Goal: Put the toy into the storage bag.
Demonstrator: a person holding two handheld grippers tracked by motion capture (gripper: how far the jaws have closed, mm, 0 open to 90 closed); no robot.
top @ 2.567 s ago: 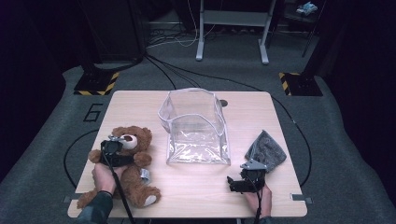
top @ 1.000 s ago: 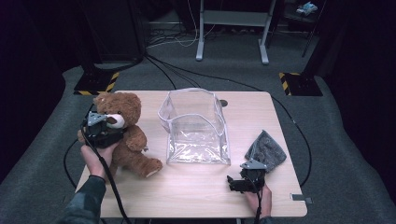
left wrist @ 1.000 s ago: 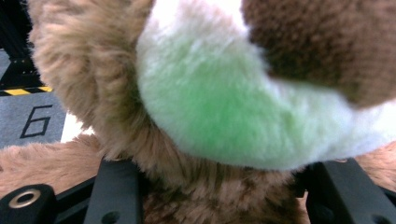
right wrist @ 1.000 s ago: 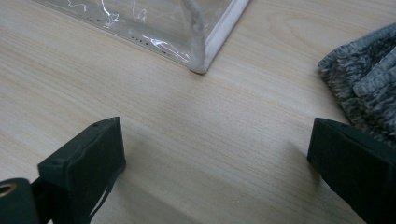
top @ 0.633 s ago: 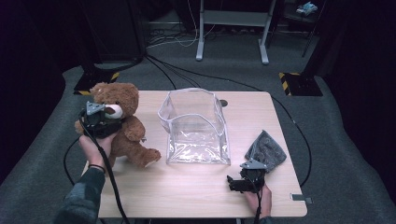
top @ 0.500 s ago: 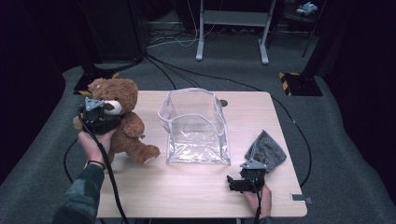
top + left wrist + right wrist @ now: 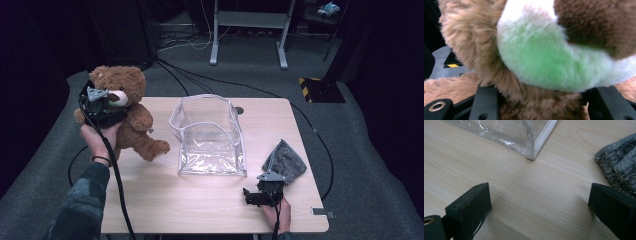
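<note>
A brown teddy bear [image 7: 131,122] hangs upright above the table's left edge, clear of the wood. My left gripper [image 7: 102,107] is shut on the bear's neck, just under its white muzzle [image 7: 544,60]; both black jaws press into the fur at the bottom of the left gripper view. A clear plastic bag [image 7: 210,136] with white trim stands open-topped at the table's middle. My right gripper [image 7: 254,196] rests low near the front right edge, jaws wide open with bare wood between them. The bag's near corner [image 7: 531,155] lies ahead of it.
A grey knitted cloth [image 7: 286,162] lies on the table [image 7: 165,200] right of the bag, its edge [image 7: 619,162] beside my right jaw. Cables trail over the dark floor behind. A metal stand [image 7: 247,30] is at the back.
The left gripper has lifted the bear off the table, from lying at the left front to hanging upright, up and toward the back left. The right gripper has stayed put.
</note>
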